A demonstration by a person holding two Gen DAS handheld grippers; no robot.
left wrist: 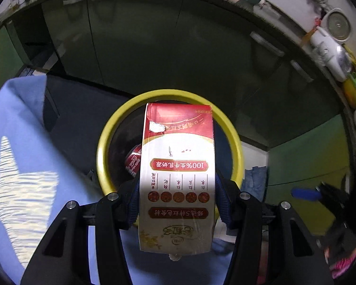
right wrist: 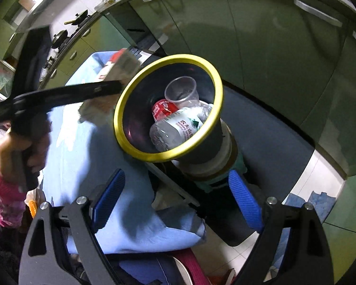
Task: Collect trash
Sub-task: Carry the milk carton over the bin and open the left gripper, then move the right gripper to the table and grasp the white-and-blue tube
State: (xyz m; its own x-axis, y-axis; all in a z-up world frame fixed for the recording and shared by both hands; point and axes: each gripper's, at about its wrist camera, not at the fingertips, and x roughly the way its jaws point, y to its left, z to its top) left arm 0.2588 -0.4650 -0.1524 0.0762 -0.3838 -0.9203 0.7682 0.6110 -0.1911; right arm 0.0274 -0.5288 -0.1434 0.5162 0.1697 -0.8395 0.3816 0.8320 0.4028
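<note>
Trash here means first the milk carton, a tall red-and-white box with a torn white patch near its red end and a row of five round reddish pictures across its white face. We hold it in our left gripper, whose blue pads press on its two narrow sides, so those tongs are clamped on the carton at about half their spread. It hangs over the mouth of the yellow-rimmed bin, which stands at the edge of a table under a light blue cloth.

Our right gripper hangs with its blue pads wide apart and nothing between them, short of the bin and above the cloth's edge.

In the bin lie a crushed water bottle with a white label, a red can and a clear plastic cup.

On the carton, upside down to us, we read "100%" followed by Chinese characters in a red banner; the smaller print is too fine to read.
</note>
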